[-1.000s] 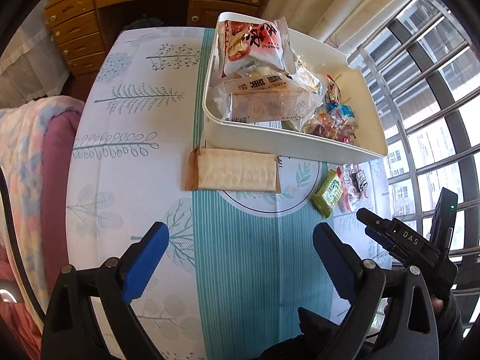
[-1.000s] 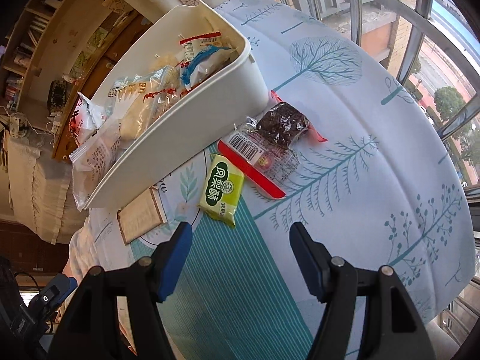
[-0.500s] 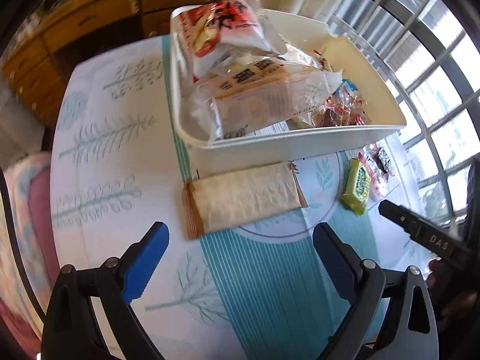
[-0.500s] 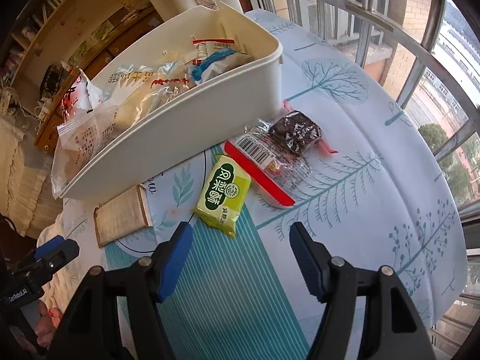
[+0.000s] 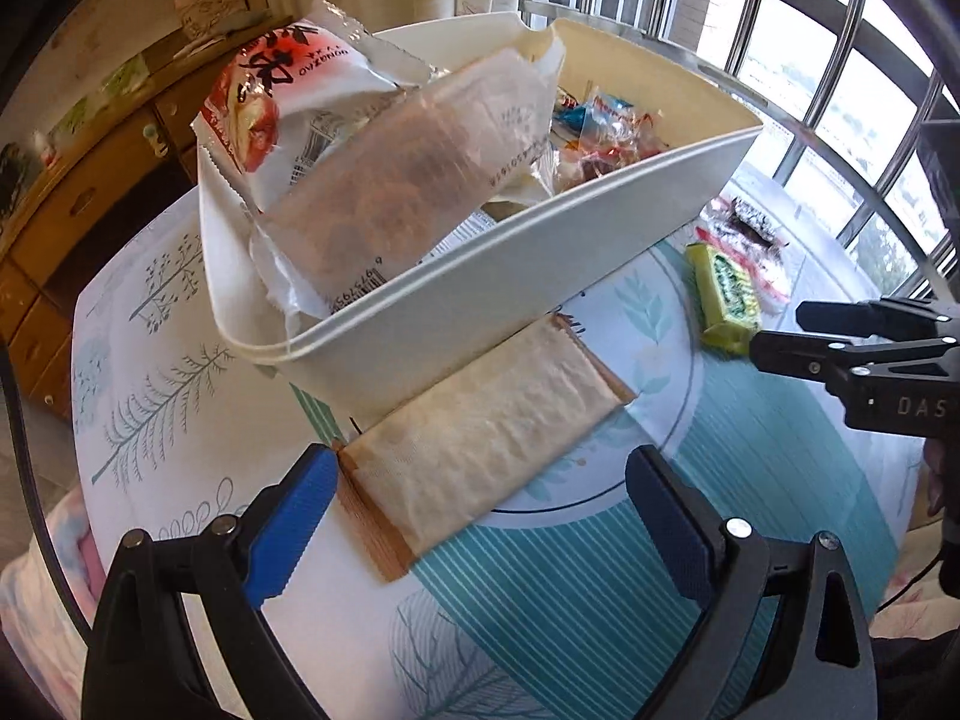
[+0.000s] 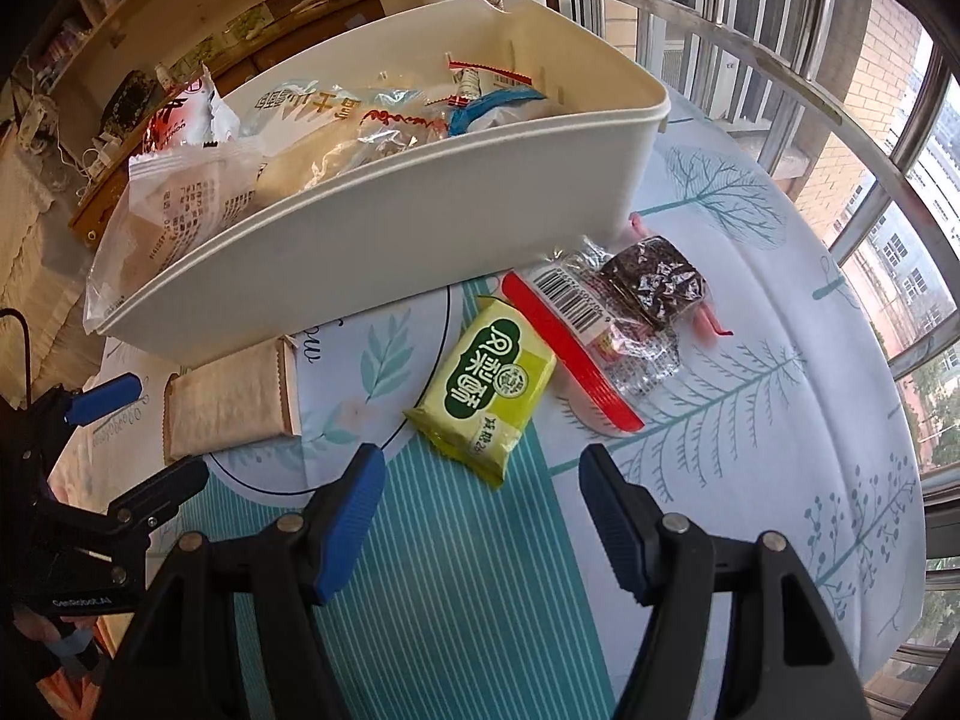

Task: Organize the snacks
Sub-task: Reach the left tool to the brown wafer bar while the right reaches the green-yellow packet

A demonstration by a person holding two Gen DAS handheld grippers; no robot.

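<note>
Left wrist view: we see the left tongs (image 5: 480,516) spread wide and empty above the tan wafer packet (image 5: 480,438), which lies flat on the desk (image 5: 150,408) against the white bin's (image 5: 480,300) near wall. The striped cloth toward us is bare. In the right wrist view, the right tongs (image 6: 480,501) gape empty just short of the yellow-green pastry packet (image 6: 486,384); a dark cake packet (image 6: 651,282) lies beside it, near the bin's corner.
</note>
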